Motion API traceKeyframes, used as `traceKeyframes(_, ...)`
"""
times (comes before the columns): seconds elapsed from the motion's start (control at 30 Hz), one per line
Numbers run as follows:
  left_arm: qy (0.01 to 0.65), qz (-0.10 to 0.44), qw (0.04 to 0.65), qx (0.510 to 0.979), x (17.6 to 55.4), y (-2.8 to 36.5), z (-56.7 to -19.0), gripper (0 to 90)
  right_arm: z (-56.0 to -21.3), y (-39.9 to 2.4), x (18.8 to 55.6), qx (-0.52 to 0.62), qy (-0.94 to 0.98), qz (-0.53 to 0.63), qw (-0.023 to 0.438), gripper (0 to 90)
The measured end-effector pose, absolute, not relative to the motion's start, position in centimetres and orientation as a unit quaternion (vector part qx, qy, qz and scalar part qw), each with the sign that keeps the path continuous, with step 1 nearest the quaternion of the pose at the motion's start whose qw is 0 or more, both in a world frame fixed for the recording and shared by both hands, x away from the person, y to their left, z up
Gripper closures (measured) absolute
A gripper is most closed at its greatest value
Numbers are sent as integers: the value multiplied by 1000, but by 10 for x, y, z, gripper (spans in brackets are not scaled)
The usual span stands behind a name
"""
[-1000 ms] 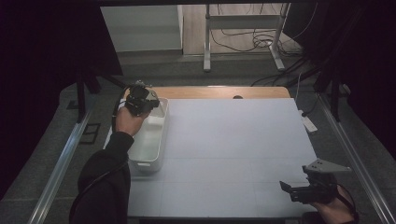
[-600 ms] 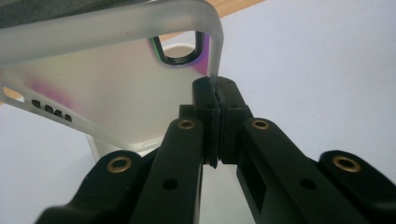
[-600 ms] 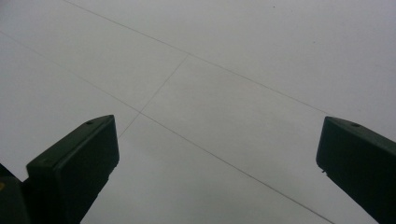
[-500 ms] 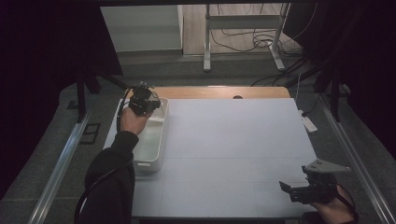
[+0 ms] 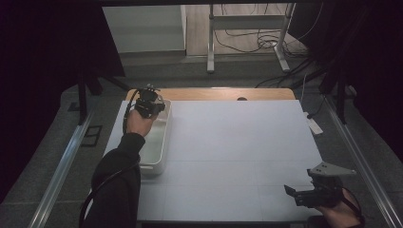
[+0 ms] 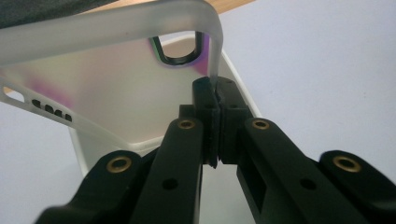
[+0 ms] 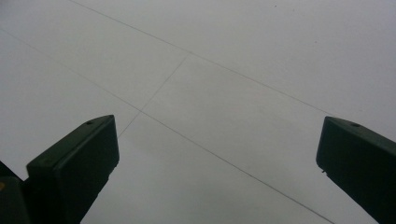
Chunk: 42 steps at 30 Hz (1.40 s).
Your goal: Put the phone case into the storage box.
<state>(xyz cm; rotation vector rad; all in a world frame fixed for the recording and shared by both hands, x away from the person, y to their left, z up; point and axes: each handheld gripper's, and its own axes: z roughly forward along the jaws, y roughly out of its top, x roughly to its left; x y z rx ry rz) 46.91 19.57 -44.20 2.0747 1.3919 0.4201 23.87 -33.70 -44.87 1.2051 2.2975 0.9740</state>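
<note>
No text, label, brand, number or sign is legible on anything here

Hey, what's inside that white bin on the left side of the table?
The white bin looks bare in the high view where its floor shows. Its far end is covered by the left tongs, shut on the edge of a frosted clear phone case held over the bin.

The frosted, translucent plastic phone case (image 6: 107, 79) looks smooth and softly matt, with a faint violet sheen and a glossy black ring around its camera opening. The left gripper (image 6: 214, 100) is matt black plastic with brass-coloured metal rivets. The white rectangular plastic tub (image 5: 159, 142) looks smooth. The pale grey table surface (image 5: 237, 142) is matt; wood shows along its far edge.
</note>
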Motion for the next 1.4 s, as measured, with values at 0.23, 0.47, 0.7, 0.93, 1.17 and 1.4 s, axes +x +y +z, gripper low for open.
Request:
traceKeyframes(0.23,527,159,304,777,474,194,-449,878,-449,-337,239,427,815,346,184,0)
traceKeyframes(0.47,528,159,309,775,480,191,-452,871,-449,-337,239,426,815,346,183,0)
traceKeyframes(0.7,529,168,317,769,484,190,-453,820,-449,-337,238,426,815,347,184,0)
traceKeyframes(0.93,525,170,326,767,483,191,-451,786,-449,-337,238,426,815,347,184,0)
traceKeyframes(1.17,518,173,332,769,481,192,-449,740,-449,-337,238,426,815,347,184,0)
traceKeyframes(1.4,509,176,337,772,478,190,-447,676,-448,-337,238,426,815,348,184,0)
